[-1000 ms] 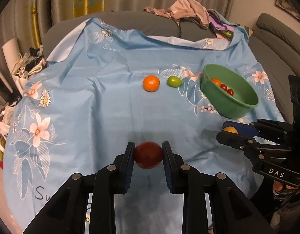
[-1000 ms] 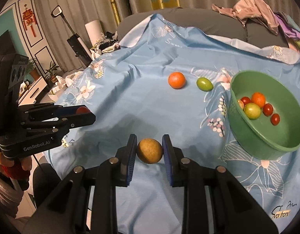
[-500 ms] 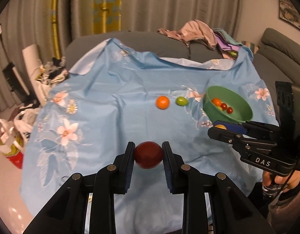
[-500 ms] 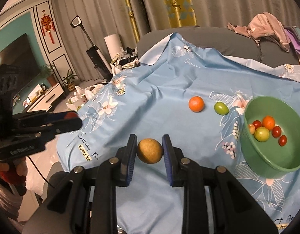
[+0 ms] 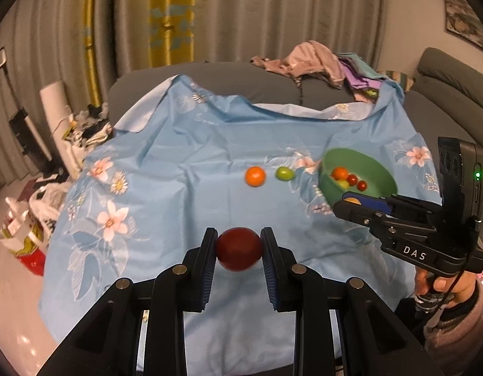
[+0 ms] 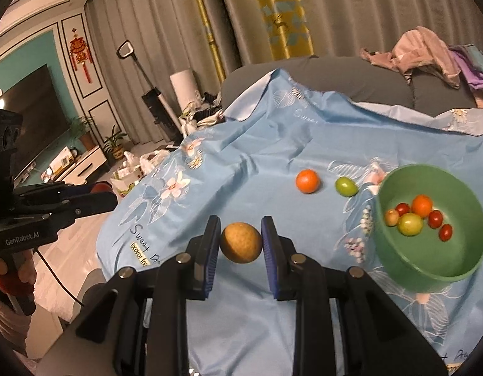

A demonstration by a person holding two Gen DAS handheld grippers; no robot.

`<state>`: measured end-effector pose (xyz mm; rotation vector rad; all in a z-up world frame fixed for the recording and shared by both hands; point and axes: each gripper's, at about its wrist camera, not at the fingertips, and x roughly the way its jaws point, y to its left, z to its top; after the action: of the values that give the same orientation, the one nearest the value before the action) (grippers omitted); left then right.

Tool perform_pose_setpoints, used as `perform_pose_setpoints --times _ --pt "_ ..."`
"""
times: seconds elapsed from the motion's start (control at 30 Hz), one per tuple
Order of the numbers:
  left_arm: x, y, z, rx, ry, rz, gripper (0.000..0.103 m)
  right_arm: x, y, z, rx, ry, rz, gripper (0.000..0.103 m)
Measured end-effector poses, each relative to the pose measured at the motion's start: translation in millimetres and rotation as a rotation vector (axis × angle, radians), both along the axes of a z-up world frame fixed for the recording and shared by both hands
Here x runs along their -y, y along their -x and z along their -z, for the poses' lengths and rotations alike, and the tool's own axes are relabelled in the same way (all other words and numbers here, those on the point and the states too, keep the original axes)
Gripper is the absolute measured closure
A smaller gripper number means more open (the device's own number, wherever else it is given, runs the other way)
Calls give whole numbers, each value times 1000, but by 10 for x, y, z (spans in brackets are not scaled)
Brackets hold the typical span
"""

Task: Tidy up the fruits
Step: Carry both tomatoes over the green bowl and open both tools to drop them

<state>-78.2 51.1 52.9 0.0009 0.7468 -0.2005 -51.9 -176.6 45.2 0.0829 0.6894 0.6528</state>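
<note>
Both grippers have risen, so more of the blue cloth shows. The left gripper is clamped on a dark red fruit; the right gripper is clamped on a yellow-brown fruit. Both fruits look round, smooth and bruisable, best pinched across the middle. The green bowl sits far right.

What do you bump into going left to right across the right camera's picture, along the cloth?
Other tongs → brown fruit held in the near tongs → orange → green fruit → green bowl with small fruits inside.
</note>
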Motion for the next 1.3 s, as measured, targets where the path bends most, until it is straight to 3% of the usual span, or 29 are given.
perform_pose_setpoints --times 0.37,0.83,1.03,1.3 --pt "686 -451 -3 12 -3 204 75 592 -46 14 -1 -8 185 76" --pt "1920 -1266 304 -54 29 494 75 1545 -316 157 -28 46 486 76" --pt "2190 -1604 596 -109 17 497 75 1616 -580 390 -85 78 497 76" --pt "2275 -1757 922 -158 -66 474 75 1512 -840 639 -126 133 476 75"
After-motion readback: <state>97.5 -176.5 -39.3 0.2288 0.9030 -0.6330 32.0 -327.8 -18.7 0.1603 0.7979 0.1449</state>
